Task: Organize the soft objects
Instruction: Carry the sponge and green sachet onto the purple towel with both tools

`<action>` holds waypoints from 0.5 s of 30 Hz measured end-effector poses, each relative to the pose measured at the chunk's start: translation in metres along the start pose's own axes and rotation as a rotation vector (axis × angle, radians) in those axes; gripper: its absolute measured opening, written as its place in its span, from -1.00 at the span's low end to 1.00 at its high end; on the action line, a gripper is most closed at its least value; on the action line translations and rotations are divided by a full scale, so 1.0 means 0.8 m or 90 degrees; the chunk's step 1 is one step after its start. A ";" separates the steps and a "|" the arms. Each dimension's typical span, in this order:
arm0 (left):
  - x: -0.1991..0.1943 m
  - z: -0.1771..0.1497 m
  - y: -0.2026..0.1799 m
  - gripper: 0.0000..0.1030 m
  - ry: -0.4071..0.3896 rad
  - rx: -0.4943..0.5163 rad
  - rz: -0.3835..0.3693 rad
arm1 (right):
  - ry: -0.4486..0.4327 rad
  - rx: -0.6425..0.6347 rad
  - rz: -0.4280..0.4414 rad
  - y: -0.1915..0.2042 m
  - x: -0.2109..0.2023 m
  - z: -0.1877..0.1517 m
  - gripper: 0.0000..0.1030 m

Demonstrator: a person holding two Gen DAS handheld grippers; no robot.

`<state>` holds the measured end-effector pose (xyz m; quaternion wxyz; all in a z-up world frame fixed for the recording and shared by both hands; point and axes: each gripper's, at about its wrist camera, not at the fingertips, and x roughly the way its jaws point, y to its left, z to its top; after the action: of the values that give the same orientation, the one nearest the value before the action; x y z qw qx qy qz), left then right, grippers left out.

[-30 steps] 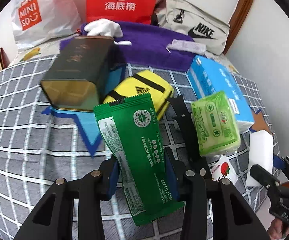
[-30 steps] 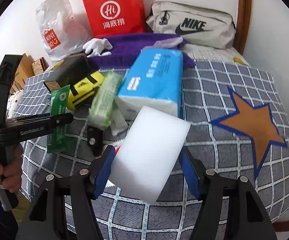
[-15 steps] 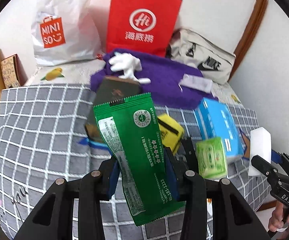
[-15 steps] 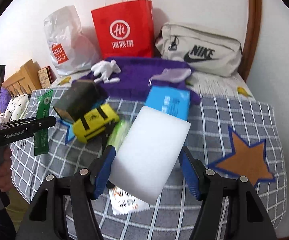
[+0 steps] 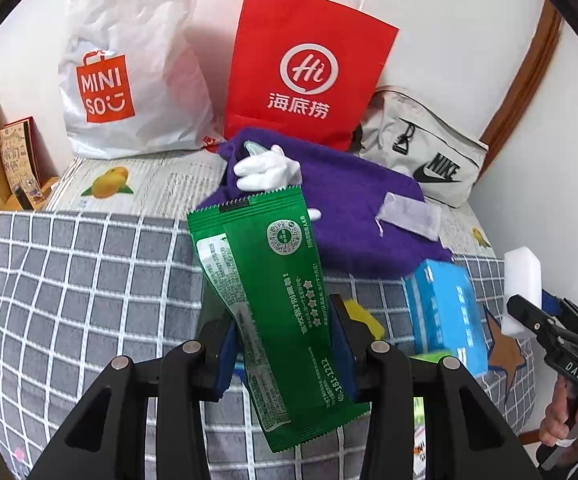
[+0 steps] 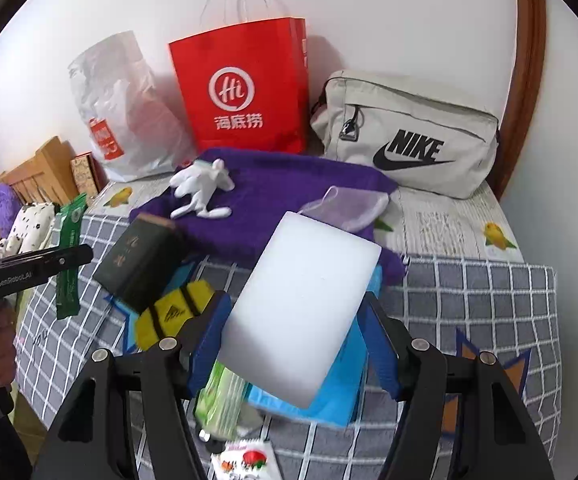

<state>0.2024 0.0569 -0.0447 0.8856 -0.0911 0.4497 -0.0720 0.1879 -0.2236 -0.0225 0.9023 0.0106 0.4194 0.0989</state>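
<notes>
A green foil packet (image 5: 277, 312), printed with white text, a round seal and a row of stars, is pinched between the blue-padded fingers (image 5: 225, 356) of the left gripper (image 5: 283, 350) and held in the air above the grey checked blanket (image 5: 89, 280). Its long axis runs from the lower right, near the camera, up to a serrated end tilted left, which points toward the purple towel (image 5: 353, 216). A white sponge block (image 6: 301, 316), plain and matte with rounded corners, is clamped between the blue pads of the right gripper (image 6: 295, 338), likewise above the blanket; its long axis is tilted, the far end leaning right toward the towel. One packet and one sponge are held. On the blanket nearer than the towel, one dark tin box (image 6: 139, 260), one yellow pouch (image 6: 169, 314), one blue tissue pack (image 5: 445, 316), one light-green tissue pack (image 6: 223, 404) and one small strawberry-printed sachet (image 6: 249, 462) are seen. One white glove (image 6: 203, 188) and one translucent mesh pouch (image 6: 345, 206) lie on the towel. Behind the towel, against the wall, three bags stand: one white Miniso bag (image 5: 129, 80), one red paper bag (image 5: 305, 80) and one beige Nike bag (image 6: 409, 136).
</notes>
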 end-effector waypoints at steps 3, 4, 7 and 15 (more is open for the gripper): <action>0.008 0.017 0.004 -0.24 -0.002 0.004 0.006 | -0.002 0.002 0.001 -0.003 0.009 0.019 0.26; 0.013 0.024 0.005 -0.24 -0.001 0.005 0.011 | -0.003 0.002 0.004 -0.004 0.013 0.027 0.26; 0.023 0.043 0.009 -0.24 -0.001 0.009 0.018 | -0.006 -0.005 0.002 -0.003 0.024 0.049 0.26; 0.059 0.098 0.005 -0.24 0.006 0.013 0.009 | 0.008 -0.004 0.016 -0.012 0.070 0.102 0.26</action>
<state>0.2938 0.0584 -0.0376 0.8848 -0.0790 0.4537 -0.0708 0.2865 -0.2177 -0.0131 0.8984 0.0125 0.4246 0.1115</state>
